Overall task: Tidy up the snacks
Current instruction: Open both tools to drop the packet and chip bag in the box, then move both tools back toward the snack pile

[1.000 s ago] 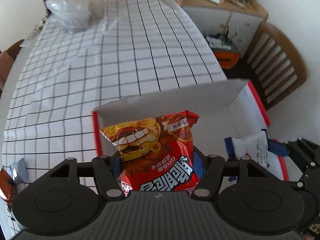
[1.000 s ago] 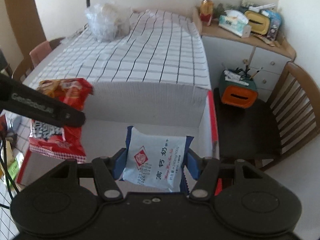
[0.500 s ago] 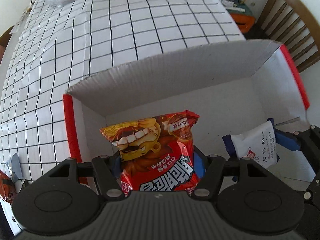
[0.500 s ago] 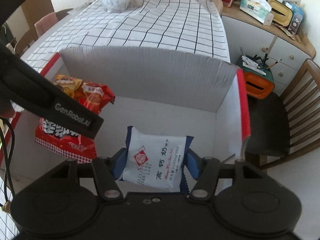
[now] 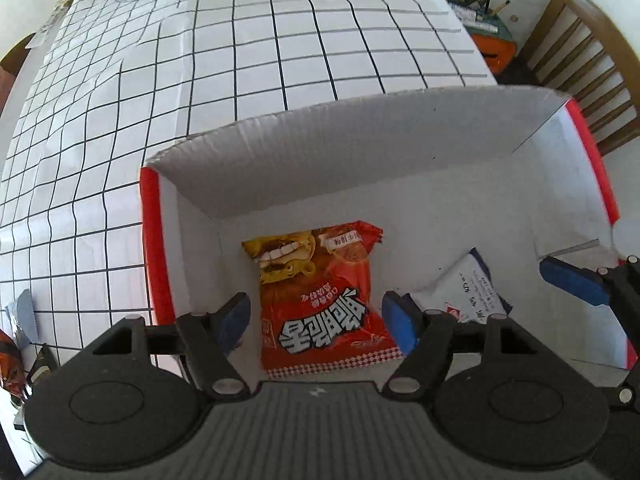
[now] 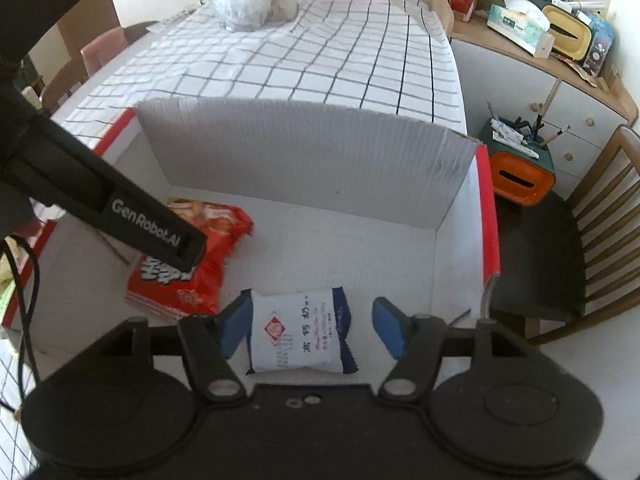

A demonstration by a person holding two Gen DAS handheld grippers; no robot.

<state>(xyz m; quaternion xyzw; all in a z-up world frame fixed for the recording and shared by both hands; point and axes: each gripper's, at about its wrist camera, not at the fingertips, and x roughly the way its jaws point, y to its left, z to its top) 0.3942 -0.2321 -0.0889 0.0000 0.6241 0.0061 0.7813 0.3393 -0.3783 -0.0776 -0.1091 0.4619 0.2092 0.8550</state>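
**Both snacks down in the box, claws spread**

The left claw (image 5: 316, 320) stands released, its blue pads apart on either side of the red snack packet (image 5: 320, 300), which lies flat on the floor of the white cardboard box (image 5: 360, 152) just ahead of the claw, touching neither pad as far as the view shows. The right claw (image 6: 310, 326) is likewise released; the white-and-blue biscuit packet (image 6: 298, 330) lies between its pads, close to the left one and well clear of the right. Seen from the right claw, the red packet sits ahead and to its left, partly under the left claw's arm, the two packets apart from each other.

The step in hand looks like the release and retreat. To do it well, I would lift each claw straight up and back with the pads kept wide, so no pad drags a packet's crimped edge. The right one needs the most care, given the near pad.

Beyond the box's far wall the checked counter (image 5: 240, 60) stretches away; more wrappers (image 5: 18, 320) lie out to the left claw's left, likely next.
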